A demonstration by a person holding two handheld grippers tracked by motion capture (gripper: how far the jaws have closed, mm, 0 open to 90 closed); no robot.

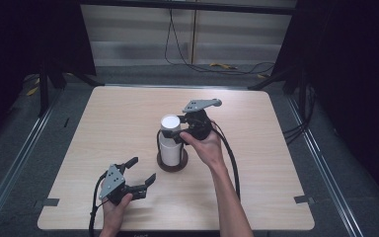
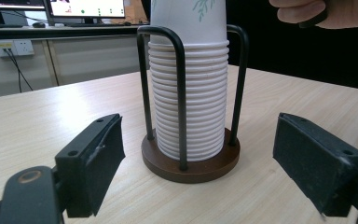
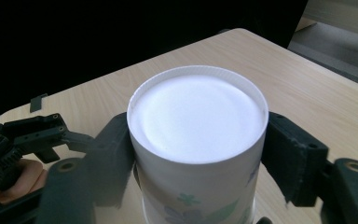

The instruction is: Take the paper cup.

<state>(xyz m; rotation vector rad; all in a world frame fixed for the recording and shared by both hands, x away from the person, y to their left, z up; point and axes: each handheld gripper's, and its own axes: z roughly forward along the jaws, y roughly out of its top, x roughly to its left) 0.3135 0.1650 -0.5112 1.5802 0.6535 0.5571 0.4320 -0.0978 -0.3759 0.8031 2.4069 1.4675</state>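
High view: a light wooden table (image 1: 128, 118) carries a stack of white paper cups (image 1: 170, 143), upside down, in a black wire holder on a round brown base (image 1: 171, 165), near the table's middle. The right gripper (image 1: 177, 133) comes at the top of the stack from the side towards the table's right edge, its fingers on either side of the top cup (image 1: 170, 124). The left gripper (image 1: 140, 170) rests near the table's near edge, towards the near left corner, its fingers spread with nothing between them.

Left gripper view: the two black fingers (image 2: 93, 163) stand wide apart. Between and beyond them is the holder (image 2: 182, 93), its wire loops rising beside the ribbed rims of the stacked cups (image 2: 189, 107). A hand (image 2: 321, 11) shows at the top right.

Right gripper view: the top cup (image 3: 198, 140), bottom up, with a flower print on its wall, sits between the fingers (image 3: 291, 154), which press on both its sides. The left gripper (image 3: 32, 135) lies farther off on the table.
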